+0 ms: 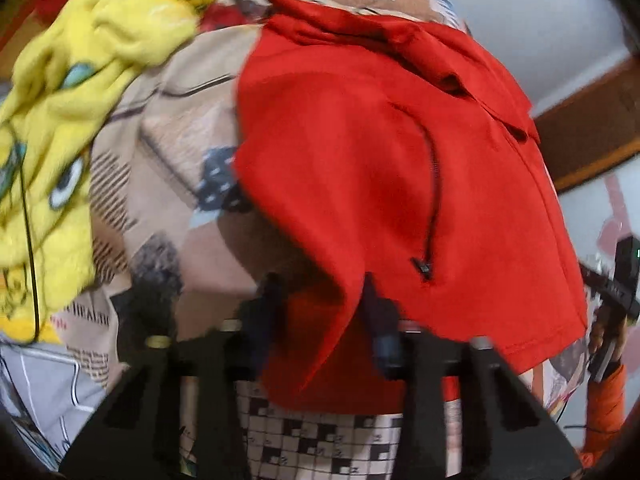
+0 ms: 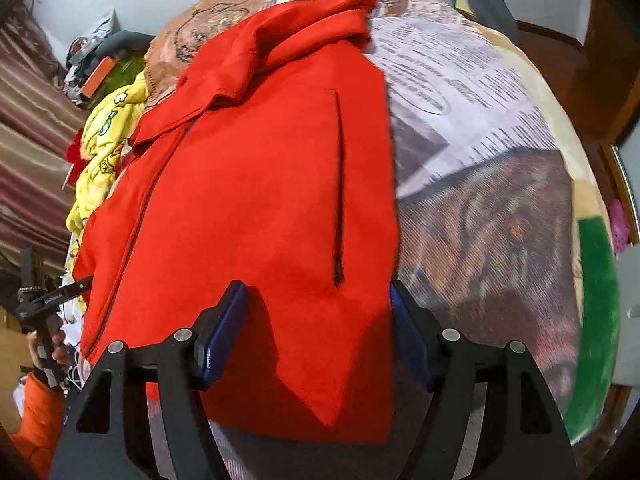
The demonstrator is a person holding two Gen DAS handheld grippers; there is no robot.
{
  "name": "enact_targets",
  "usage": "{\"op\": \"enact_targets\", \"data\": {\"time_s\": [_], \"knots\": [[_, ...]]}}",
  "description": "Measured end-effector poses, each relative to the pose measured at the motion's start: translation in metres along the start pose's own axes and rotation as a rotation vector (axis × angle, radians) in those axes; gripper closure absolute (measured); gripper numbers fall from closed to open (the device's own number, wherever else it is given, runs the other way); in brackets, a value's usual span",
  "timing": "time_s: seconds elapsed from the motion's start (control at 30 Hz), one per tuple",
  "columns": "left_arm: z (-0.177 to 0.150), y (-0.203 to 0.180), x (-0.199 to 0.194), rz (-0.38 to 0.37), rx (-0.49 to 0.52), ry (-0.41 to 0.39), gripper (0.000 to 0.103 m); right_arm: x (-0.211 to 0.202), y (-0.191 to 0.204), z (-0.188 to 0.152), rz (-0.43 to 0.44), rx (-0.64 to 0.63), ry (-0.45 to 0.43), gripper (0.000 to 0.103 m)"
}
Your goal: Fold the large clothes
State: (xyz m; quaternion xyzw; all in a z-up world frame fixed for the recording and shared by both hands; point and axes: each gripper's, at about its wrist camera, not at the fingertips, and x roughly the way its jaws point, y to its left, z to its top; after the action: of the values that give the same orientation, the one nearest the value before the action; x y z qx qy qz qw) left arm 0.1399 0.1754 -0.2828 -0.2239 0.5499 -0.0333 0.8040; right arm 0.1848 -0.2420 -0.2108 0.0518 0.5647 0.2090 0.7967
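Note:
A red zip jacket (image 1: 360, 152) lies spread on the printed bedspread (image 1: 172, 140), collar at the far end, with a dark pocket zip. It also shows in the right wrist view (image 2: 256, 184). My left gripper (image 1: 324, 304) is open, its blue-padded fingers either side of a raised fold at the jacket's near hem. My right gripper (image 2: 316, 328) is open wide, its fingers straddling the near hem, the cloth lying between them. Each gripper shows small at the edge of the other's view.
A yellow cartoon-print garment (image 1: 68, 120) is heaped to the left of the jacket, also in the right wrist view (image 2: 100, 160). The bedspread (image 2: 480, 160) extends to the right, with a green border. Clutter and a striped curtain (image 2: 32, 140) lie beyond the bed.

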Motion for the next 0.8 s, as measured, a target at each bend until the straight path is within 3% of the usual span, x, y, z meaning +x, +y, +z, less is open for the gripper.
{"op": "enact_targets", "data": {"time_s": [0.03, 0.07, 0.1, 0.17, 0.3, 0.43, 0.6, 0.8], "knots": [[0.001, -0.004, -0.001, 0.001, 0.019, -0.002, 0.091, 0.001, 0.001, 0.000, -0.003, -0.013, -0.002, 0.040], [0.002, -0.009, -0.001, 0.005, 0.035, -0.007, 0.095, 0.002, 0.003, 0.001, -0.002, -0.025, -0.005, 0.051], [0.004, -0.015, -0.003, 0.013, 0.053, -0.014, 0.097, 0.001, 0.005, 0.002, 0.000, -0.035, -0.008, 0.070], [0.008, -0.024, -0.009, 0.023, 0.074, -0.037, 0.100, 0.000, 0.010, 0.005, 0.031, -0.055, 0.000, 0.084], [0.025, -0.038, -0.031, 0.007, 0.090, -0.105, 0.101, -0.003, 0.025, 0.008, 0.019, -0.117, -0.019, 0.087], [0.049, -0.054, -0.055, 0.018, 0.126, -0.175, 0.101, -0.018, 0.032, 0.022, 0.065, -0.123, -0.086, 0.087], [0.094, -0.058, -0.082, -0.018, 0.106, -0.267, 0.101, -0.047, 0.040, 0.060, 0.100, -0.137, -0.216, 0.087], [0.166, -0.072, -0.094, -0.011, 0.088, -0.370, 0.101, -0.056, 0.050, 0.118, 0.057, -0.182, -0.313, 0.087]]}}
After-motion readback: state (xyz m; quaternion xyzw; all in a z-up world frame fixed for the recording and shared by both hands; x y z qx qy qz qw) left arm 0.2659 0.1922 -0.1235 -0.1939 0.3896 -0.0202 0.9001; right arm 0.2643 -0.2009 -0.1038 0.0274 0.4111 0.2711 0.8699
